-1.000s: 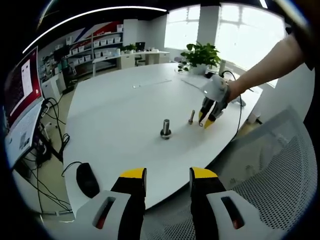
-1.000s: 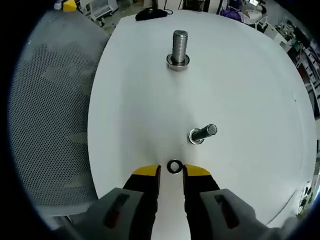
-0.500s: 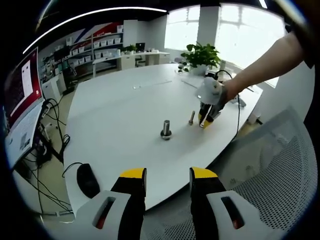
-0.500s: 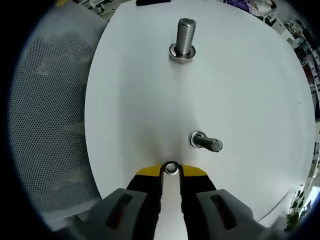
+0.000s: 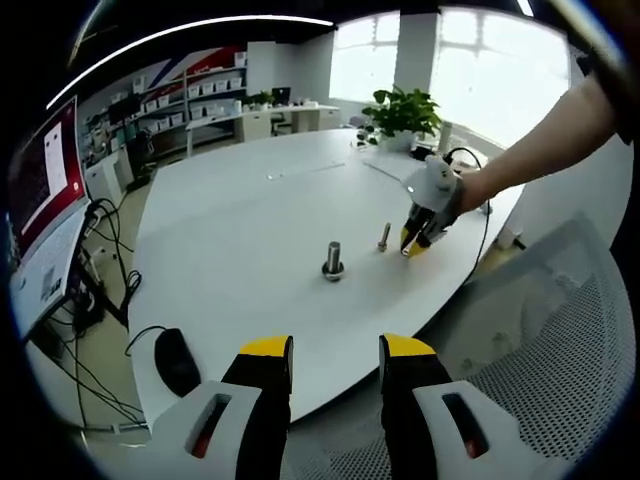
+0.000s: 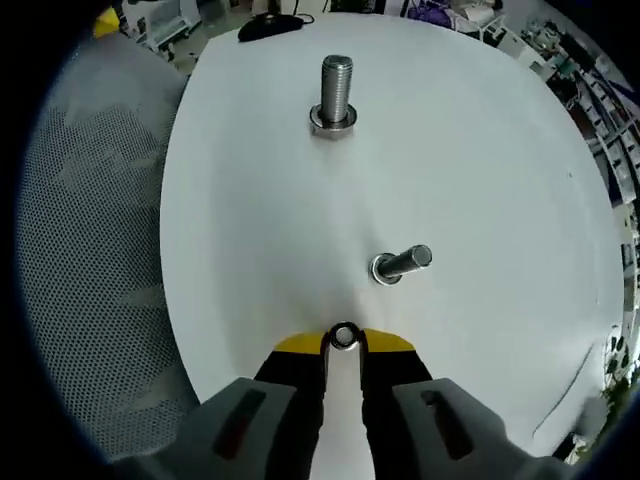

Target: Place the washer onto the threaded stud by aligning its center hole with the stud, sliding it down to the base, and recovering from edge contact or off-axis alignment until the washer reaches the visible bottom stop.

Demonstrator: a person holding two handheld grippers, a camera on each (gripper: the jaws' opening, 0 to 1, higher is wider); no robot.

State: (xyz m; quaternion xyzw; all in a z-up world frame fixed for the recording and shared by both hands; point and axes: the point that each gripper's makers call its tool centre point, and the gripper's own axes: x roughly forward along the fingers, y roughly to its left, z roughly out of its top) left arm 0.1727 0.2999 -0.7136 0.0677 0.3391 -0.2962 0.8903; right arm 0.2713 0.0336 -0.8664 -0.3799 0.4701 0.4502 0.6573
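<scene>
At jaw tips: my right gripper [image 6: 343, 340] pinches washer [image 6: 343, 336] by its rim;
Handling: I judge it light, stiff, slippery;
Left gripper [image 5: 336, 350]: spread, idle

You are working in bright, even daylight. In the left gripper view the windows [image 5: 480, 60] behind the plant [image 5: 403, 110] are blown out to white, and a ceiling light strip [image 5: 200, 25] bends into an arc near the top. The white table [image 6: 480, 170] reflects softly, with no hard glare, and in the right gripper view the two studs [image 6: 333, 95] cast only faint, short shadows. Your fisheye lenses curve straight lines strongly toward the edges, where shelves and the mesh chair [image 6: 90, 250] go soft. The centre is sharp in both views.
</scene>
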